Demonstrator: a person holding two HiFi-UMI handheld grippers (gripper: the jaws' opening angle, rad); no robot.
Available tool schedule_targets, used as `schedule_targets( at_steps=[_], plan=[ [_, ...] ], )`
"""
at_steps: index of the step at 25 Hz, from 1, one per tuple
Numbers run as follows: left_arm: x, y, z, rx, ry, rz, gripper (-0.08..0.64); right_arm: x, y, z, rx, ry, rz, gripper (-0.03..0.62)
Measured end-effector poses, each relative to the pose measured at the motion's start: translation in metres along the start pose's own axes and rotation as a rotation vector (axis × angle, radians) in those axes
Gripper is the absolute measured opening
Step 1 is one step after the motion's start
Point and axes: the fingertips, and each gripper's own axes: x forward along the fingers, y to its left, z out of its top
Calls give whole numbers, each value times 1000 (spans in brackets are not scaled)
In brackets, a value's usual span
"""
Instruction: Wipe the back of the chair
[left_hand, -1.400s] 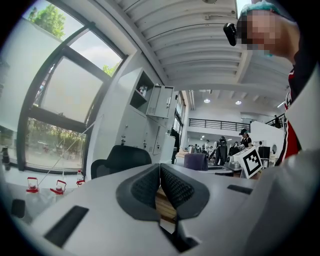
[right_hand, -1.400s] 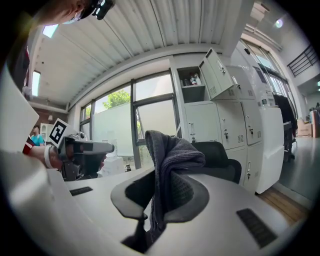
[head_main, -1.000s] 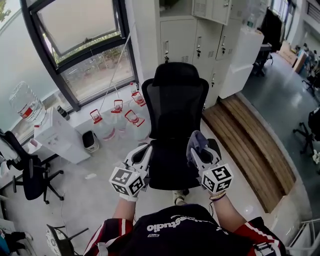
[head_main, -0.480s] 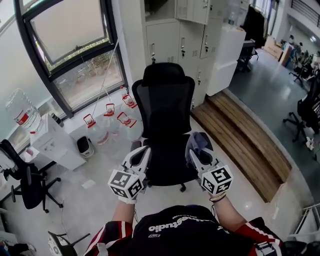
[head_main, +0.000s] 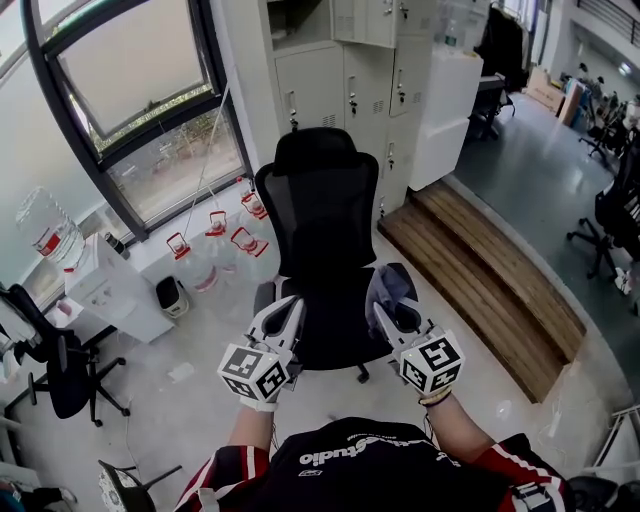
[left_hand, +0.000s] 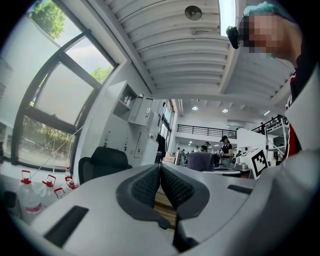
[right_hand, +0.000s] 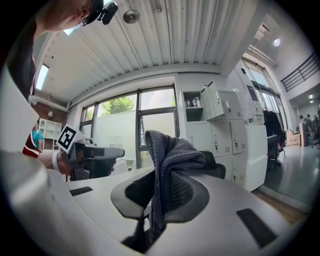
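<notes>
Gripping the cloth (right_hand: 172, 150), right gripper (right_hand: 159, 192) jaws face the chair (head_main: 325, 200).

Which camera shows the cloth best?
The right gripper view: the cloth fills the middle, pinched by the right gripper. The head view shows a bunched bit; the left gripper view, a small distant patch.

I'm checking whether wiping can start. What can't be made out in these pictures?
- Head view: the chair faces the person, so the rear side of its back is hidden.
- Head view: any dirt on its dark mesh is too small to see.
- Right gripper view: the cloth and the jaws cover most of the chair.
</notes>
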Motion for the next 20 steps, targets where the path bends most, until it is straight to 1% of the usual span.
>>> schedule_targets(
  at_steps=[8, 20],
  plan=[
    [0, -36, -4, 11, 10, 6, 25, -37, -7, 4, -9, -5, 11, 64],
    [-7, -61, -2, 15, 1, -8, 25, -60, 3, 9, -6, -23, 30, 64]
  ],
)
